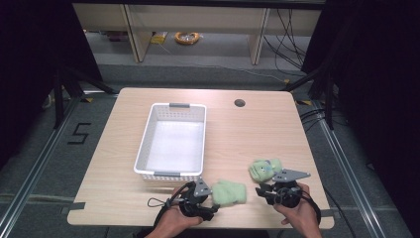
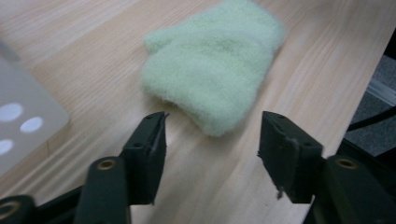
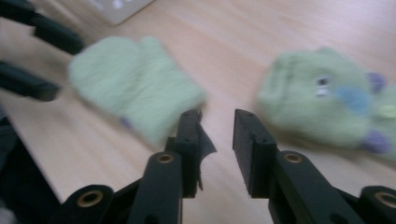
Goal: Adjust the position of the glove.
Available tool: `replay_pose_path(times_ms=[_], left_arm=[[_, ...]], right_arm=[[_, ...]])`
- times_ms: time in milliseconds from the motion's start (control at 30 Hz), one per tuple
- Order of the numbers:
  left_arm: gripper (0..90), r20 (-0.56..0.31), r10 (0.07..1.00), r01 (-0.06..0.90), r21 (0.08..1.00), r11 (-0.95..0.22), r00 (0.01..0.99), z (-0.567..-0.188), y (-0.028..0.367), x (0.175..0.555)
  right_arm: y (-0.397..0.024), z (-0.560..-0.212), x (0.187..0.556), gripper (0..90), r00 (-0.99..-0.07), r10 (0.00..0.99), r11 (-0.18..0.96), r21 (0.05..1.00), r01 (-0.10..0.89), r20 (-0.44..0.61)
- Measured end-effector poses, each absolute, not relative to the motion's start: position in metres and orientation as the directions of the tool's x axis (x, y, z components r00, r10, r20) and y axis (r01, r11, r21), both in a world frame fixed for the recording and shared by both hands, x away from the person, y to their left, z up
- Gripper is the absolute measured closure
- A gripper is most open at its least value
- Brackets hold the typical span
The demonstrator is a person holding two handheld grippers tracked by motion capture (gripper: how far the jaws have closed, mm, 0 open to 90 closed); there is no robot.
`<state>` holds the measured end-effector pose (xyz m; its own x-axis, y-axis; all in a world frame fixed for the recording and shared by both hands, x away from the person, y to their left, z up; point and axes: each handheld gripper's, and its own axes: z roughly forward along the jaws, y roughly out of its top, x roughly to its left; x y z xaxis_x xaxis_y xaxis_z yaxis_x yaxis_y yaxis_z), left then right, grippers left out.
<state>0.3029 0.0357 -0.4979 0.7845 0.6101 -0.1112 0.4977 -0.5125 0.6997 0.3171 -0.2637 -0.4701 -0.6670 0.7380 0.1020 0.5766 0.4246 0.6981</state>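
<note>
Left gripper [image 1: 210,196], worktop [image 1: 257,134] near edge at 6 o'clock: jaws parted moderately, nothing between them, plain green mitten [image 1: 229,192] just past the tips, untouched. Right gripper [image 1: 265,191] at 5 o'clock: jaws a narrow gap apart, empty; patterned green mitten [image 1: 265,169] just beyond at its 12 o'clock. White basket [image 1: 171,174] at 11 o'clock. Floor marking "5" [image 1: 79,133], far left.

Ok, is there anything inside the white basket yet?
No. The white basket shows a bare floor in the high view. Both green mittens lie outside it on the table. Its near wall hides a thin strip of floor.
</note>
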Motion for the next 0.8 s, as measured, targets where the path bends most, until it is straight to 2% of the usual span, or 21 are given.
replay_pose_path(times_ms=[167,200,233,300,633,700,733,767,800], left_arm=[[34.9,-0.151,0.633,0.526,0.715,-0.46,0.759,-0.493,0.046,0.294],[34.0,-0.13,0.624,0.509,0.714,-0.481,0.771,-0.491,0.049,0.294],[33.4,-0.158,0.637,0.531,0.717,-0.451,0.754,-0.491,0.05,0.292],[32.1,-0.159,0.63,0.526,0.72,-0.453,0.76,-0.49,0.054,0.29],[28.4,-0.196,0.641,0.55,0.725,-0.415,0.742,-0.492,0.061,0.283],[28.2,-0.203,0.645,0.559,0.719,-0.412,0.736,-0.493,0.061,0.283],[28.2,-0.202,0.643,0.557,0.721,-0.413,0.739,-0.494,0.061,0.283],[28.2,-0.202,0.643,0.557,0.721,-0.413,0.739,-0.494,0.061,0.283],[28.1,-0.196,0.639,0.552,0.72,-0.421,0.743,-0.493,0.062,0.283]], right_arm=[[-0.277,-0.463,0.335,67.0,-0.631,0.772,0.411,0.699,0.584,0.073],[-0.28,-0.462,0.338,66.8,-0.621,0.782,0.41,0.703,0.581,0.057],[-0.282,-0.461,0.341,66.0,-0.608,0.792,0.408,0.693,0.594,0.055],[-0.284,-0.46,0.347,65.5,-0.575,0.816,0.378,0.69,0.617,0.068],[-0.291,-0.468,0.381,62.3,-0.565,0.823,0.384,0.68,0.625,0.055],[-0.287,-0.472,0.387,61.4,-0.528,0.845,0.359,0.642,0.677,0.084],[-0.288,-0.474,0.389,61.5,-0.536,0.841,0.37,0.641,0.673,0.077],[-0.289,-0.477,0.392,61.5,-0.556,0.829,0.394,0.655,0.645,0.049],[-0.286,-0.481,0.394,62.0,-0.544,0.836,0.358,0.676,0.644,0.075]])
